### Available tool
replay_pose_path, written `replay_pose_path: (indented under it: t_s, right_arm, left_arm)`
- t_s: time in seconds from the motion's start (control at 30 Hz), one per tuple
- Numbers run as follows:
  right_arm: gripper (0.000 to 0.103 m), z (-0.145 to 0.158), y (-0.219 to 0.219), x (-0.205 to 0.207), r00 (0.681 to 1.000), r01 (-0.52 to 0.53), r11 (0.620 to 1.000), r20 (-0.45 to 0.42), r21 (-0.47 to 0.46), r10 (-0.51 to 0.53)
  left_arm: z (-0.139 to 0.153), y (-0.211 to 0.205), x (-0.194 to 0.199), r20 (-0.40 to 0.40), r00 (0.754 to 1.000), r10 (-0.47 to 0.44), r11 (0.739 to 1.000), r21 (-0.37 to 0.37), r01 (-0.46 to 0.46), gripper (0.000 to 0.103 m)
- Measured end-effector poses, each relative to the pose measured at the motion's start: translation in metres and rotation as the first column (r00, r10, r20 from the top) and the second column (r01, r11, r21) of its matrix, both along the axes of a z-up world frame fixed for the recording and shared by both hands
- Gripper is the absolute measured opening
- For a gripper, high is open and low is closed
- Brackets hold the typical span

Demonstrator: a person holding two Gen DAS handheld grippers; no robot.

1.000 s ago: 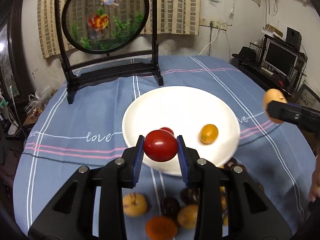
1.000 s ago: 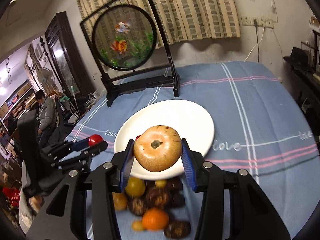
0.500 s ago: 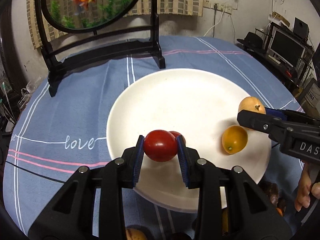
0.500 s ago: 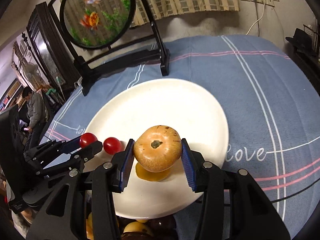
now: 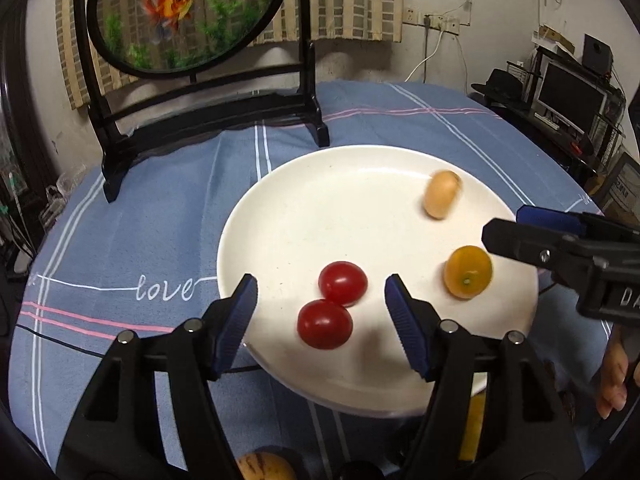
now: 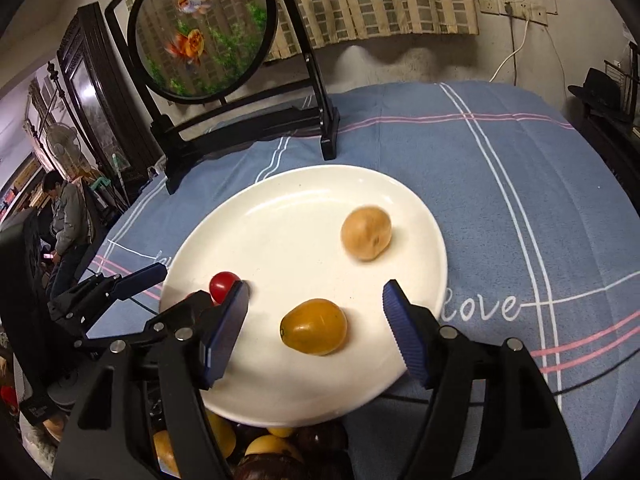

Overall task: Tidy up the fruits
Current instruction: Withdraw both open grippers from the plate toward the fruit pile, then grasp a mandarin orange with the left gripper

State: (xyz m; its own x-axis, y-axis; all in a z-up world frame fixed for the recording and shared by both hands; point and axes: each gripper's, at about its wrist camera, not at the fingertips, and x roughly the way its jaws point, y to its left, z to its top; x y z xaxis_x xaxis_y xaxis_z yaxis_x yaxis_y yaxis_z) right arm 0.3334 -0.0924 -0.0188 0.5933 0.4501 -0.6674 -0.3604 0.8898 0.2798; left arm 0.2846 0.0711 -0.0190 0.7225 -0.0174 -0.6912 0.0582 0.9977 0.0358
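Both jaws have just opened, nothing between pads: left gripper (image 5: 320,304), right gripper (image 6: 316,320). Tomatoes (image 5: 343,283) near plate (image 5: 280,216) front edge, tan fruit (image 6: 366,233) toward back-right (blurred). Light, round, probably roll-prone; grip across the middle, gently.

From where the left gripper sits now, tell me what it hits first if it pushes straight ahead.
Probably the nearer red tomato on the white plate, which lies between the open left gripper fingers, their jaws just opened. The second tomato touches it behind. Depth is uncertain.
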Motion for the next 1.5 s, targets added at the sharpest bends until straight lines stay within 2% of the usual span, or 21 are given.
replay_pose_path:
  t_s: [0.2, 0.3, 0.37, 0.43, 0.47, 0.5, 0.57, 0.7, 0.73, 0.77, 0.83, 0.9, 1.03, 1.3, 1.5]
  right_arm:
    - [0.071, 0.022, -0.014, -0.036, 0.998, 0.019, 0.998, 0.056, 0.057, -0.022]
    - [0.072, 0.029, -0.021, -0.065, 0.995, 0.022, 0.997, 0.092, 0.08, -0.03]
    - [0.074, 0.032, -0.026, -0.089, 0.993, 0.019, 0.996, 0.111, 0.088, -0.029]
    - [0.085, 0.031, -0.034, -0.115, 0.989, 0.028, 0.995, 0.143, 0.09, -0.041]
    - [0.096, 0.028, -0.04, -0.132, 0.984, 0.047, 0.995, 0.168, 0.084, -0.06]
    - [0.099, 0.025, -0.043, -0.143, 0.98, 0.061, 0.995, 0.185, 0.079, -0.075]
    - [0.099, 0.011, -0.054, -0.168, 0.972, 0.089, 0.993, 0.21, 0.075, -0.103]
    - [0.099, -0.022, -0.071, -0.191, 0.987, 0.071, 0.99, 0.138, 0.118, -0.087]
    - [0.099, -0.028, -0.074, -0.189, 0.994, 0.076, 0.99, 0.075, 0.116, -0.085]
    - [0.099, -0.03, -0.078, -0.19, 0.995, 0.069, 0.988, 0.061, 0.137, -0.078]
    - [0.099, -0.03, -0.083, -0.19, 0.994, 0.078, 0.984, 0.057, 0.163, -0.089]
    - [0.099, -0.031, -0.08, -0.189, 0.995, 0.075, 0.985, 0.047, 0.157, -0.083]
    - [0.099, -0.032, -0.074, -0.19, 0.997, 0.058, 0.989, 0.044, 0.135, -0.065]
    - [0.099, -0.033, -0.074, -0.19, 0.998, 0.053, 0.99, 0.02, 0.13, -0.056]
    - [0.099, -0.039, -0.075, -0.186, 0.998, 0.061, 0.99, -0.014, 0.127, -0.06]
  left_arm:
    - [0.016, 0.002, -0.044, 0.066, 0.997, 0.03, 1.0, -0.005, -0.03, 0.076]
    - [0.019, 0.004, -0.078, 0.097, 0.994, 0.058, 0.998, 0.005, -0.059, 0.079]
    - [0.019, 0.005, -0.098, 0.105, 0.992, 0.075, 0.997, 0.0, -0.075, 0.085]
    - [0.014, 0.008, -0.12, 0.097, 0.992, 0.082, 0.996, -0.047, -0.078, 0.086]
    - [0.011, 0.009, -0.13, 0.091, 0.993, 0.079, 0.995, -0.064, -0.073, 0.086]
    - [0.005, 0.008, -0.141, 0.085, 0.993, 0.077, 0.995, -0.074, -0.071, 0.086]
    - [-0.002, 0.006, -0.156, 0.063, 0.995, 0.077, 0.994, -0.077, -0.072, 0.086]
    - [-0.013, -0.003, -0.178, 0.016, 0.999, 0.042, 0.995, -0.09, -0.04, 0.088]
    - [-0.017, -0.006, -0.184, 0.012, 0.999, 0.036, 0.996, -0.083, -0.035, 0.09]
    - [-0.021, -0.008, -0.187, 0.006, 1.0, 0.03, 0.996, -0.079, -0.03, 0.09]
    - [-0.022, -0.013, -0.192, 0.0, 1.0, 0.021, 0.997, -0.068, -0.021, 0.09]
    - [-0.022, -0.011, -0.193, 0.007, 1.0, 0.026, 0.996, -0.08, -0.025, 0.091]
    - [-0.028, -0.008, -0.185, -0.044, 0.998, 0.034, 0.996, -0.086, -0.038, 0.091]
    - [-0.032, -0.002, -0.176, -0.072, 0.996, 0.05, 0.993, -0.101, -0.057, 0.091]
    - [-0.035, 0.005, -0.168, -0.099, 0.991, 0.085, 0.991, -0.091, -0.094, 0.091]
